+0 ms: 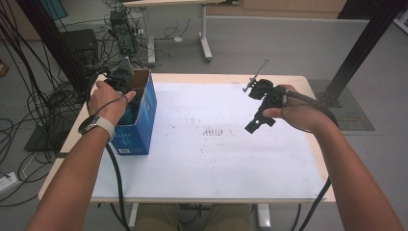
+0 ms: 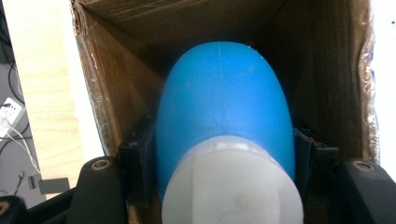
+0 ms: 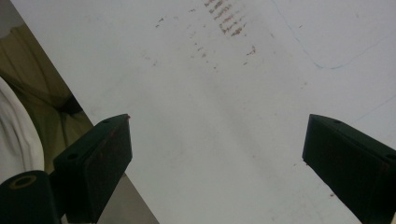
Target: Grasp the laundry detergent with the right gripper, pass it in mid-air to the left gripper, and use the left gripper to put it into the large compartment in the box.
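Here left gripper (image 2: pixel 224 154) clamps blue bulb (image 2: pixel 224 102), long axis along jaws, rounded end pointing into cardboard box (image 2: pixel 116 93).

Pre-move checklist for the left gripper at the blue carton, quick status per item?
1. Left gripper shut on the blue rounded plastic bottle with white cap: ok.
2. Bottle inside the open blue cardboard box: ok, brown walls surround it.
3. Bottle resting on the box floor: cannot tell.
4. Right gripper open, nothing between its jaws: ok.
5. Right gripper apart from the box, over the white table sheet: ok.
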Demonstrator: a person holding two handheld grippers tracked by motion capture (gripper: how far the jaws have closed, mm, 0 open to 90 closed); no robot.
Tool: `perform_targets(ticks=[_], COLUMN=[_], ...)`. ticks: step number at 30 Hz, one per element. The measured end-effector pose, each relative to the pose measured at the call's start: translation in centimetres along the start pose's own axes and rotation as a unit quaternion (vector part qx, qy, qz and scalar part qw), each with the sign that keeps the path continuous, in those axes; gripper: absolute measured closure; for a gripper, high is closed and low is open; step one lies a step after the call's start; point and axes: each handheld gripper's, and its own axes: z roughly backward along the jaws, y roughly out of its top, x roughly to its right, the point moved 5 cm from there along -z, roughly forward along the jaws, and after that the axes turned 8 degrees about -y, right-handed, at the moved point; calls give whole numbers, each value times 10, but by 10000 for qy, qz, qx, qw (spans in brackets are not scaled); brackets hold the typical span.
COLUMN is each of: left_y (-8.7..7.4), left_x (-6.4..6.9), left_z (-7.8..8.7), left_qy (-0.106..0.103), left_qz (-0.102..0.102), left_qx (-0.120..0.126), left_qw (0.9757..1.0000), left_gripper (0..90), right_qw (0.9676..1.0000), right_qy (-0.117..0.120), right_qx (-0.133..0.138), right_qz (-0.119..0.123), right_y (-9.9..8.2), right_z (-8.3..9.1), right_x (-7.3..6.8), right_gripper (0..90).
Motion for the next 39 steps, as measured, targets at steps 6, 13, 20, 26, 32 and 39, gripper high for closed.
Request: perform_targets(ticks=[6,13,20,26,32,39], left_y=[0,0,0,0,0,1], left_x=[0,0,0,0,0,0], left_z=[0,0,0,0,0,0], left_qy=[8,8,5,12,5,-8], left_qz=[-11,-11,-8,-15,-19,-25], left_qx=[16,11,7,8,-8,-52], left_qw=[10000,10000,10000,10000,10000,10000], left_gripper=[375,375,375,375,374,374], right_qw=[10000,10000,10000,10000,10000,10000], right_qy=[2,-3,-1,-13,-5,-6], right_qx=[-8,6,2,6,-1,-14], right_qz=[-6,1,-13,-7,18,19], right_y=[0,0,0,1,1,2], right_z=[0,0,0,1,0,-1], right_x=[0,0,0,0,0,0], right_gripper=[81,81,80,81,81,81])
